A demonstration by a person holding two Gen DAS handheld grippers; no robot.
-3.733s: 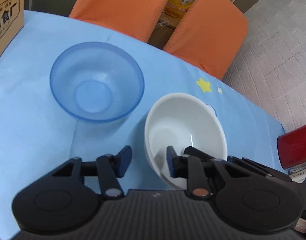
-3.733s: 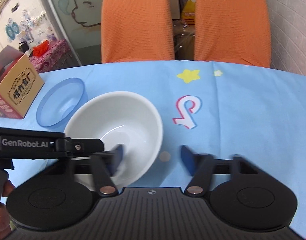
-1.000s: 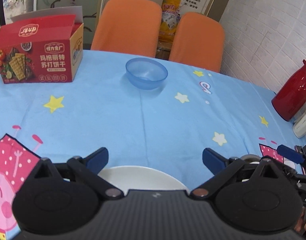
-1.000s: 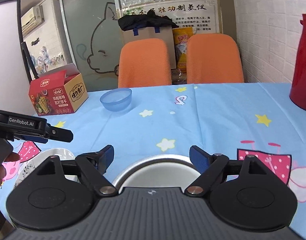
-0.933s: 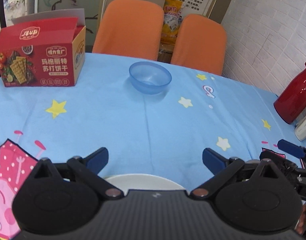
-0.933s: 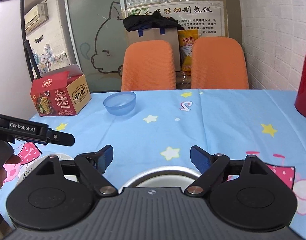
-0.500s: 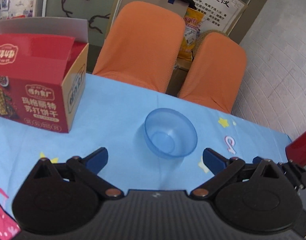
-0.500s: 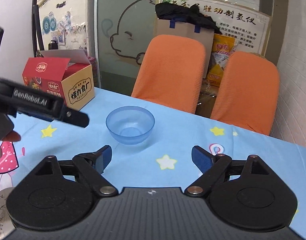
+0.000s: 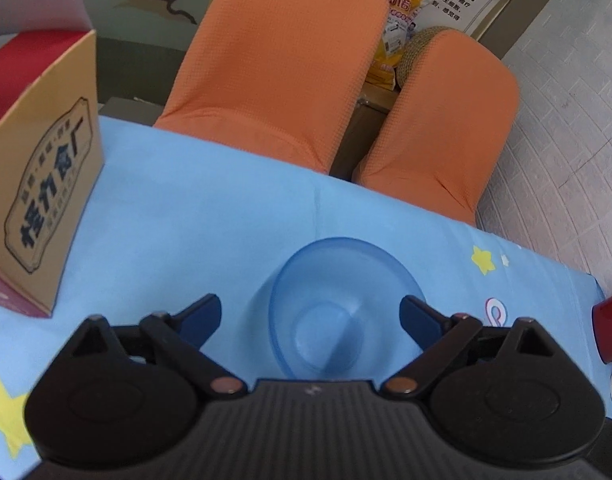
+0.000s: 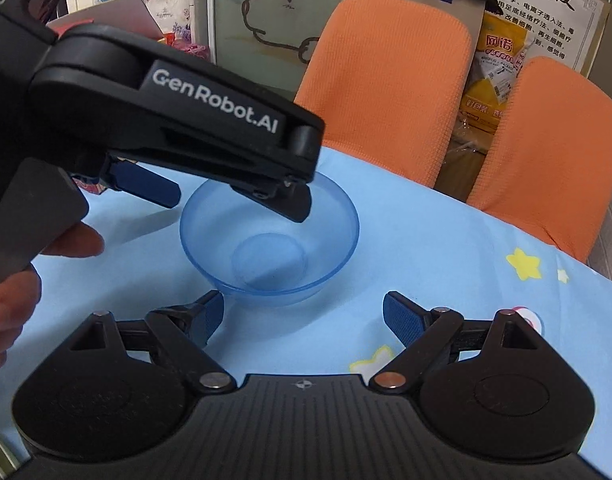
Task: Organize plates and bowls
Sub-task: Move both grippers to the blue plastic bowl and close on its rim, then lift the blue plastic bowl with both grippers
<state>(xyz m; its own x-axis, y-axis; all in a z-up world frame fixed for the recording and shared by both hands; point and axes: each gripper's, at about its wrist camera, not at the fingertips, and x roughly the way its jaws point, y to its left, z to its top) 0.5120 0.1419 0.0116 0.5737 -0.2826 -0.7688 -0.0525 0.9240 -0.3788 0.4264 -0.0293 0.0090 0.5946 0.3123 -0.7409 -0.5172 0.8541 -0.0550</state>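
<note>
While its jaws close, the left claw (image 9: 309, 316) straddles the translucent blue plastic bowl (image 9: 337, 304), gripping nothing yet; the released right claw (image 10: 304, 316) sits just short.

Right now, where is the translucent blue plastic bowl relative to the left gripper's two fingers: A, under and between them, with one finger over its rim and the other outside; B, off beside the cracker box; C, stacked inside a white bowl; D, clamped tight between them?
A: the translucent blue plastic bowl sits on the tablecloth under the left gripper, whose closing jaws straddle its rim untouched.
</note>
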